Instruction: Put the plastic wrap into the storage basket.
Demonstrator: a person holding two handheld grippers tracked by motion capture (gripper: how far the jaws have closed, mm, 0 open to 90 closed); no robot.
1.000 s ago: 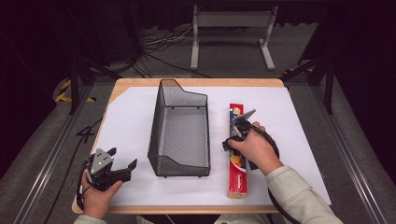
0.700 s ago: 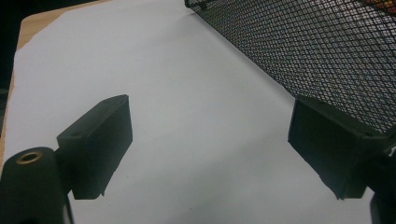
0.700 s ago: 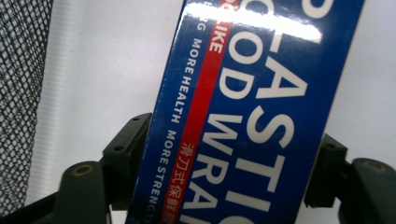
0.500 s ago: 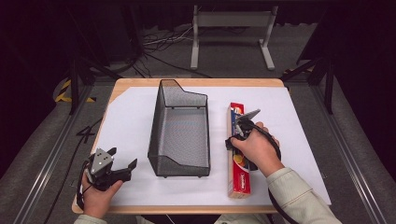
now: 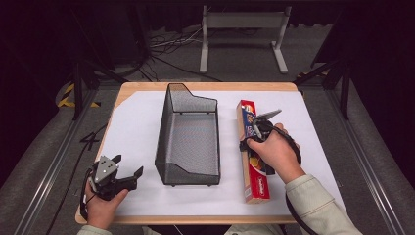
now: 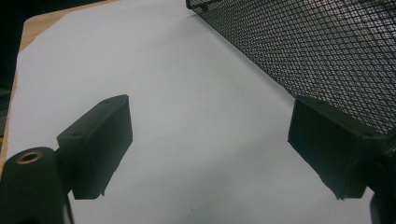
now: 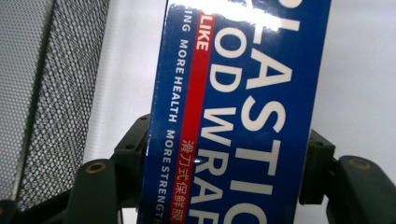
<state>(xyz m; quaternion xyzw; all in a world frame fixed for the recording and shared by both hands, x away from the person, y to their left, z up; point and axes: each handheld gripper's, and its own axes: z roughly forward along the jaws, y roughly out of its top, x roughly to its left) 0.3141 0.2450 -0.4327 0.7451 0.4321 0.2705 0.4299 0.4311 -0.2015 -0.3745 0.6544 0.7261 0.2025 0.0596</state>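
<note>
Plastic-wrap box (image 5: 253,161) lies lengthwise beside the mesh basket (image 5: 188,137); your right gripper (image 5: 258,128) straddles it, jaws against both sides, while your left gripper (image 5: 119,174) hangs open.

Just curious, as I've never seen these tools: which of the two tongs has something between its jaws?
The right tongs: their jaws sit on either side of the long plastic wrap box. The left tongs gape open over bare white paper beside the mesh basket.
</note>
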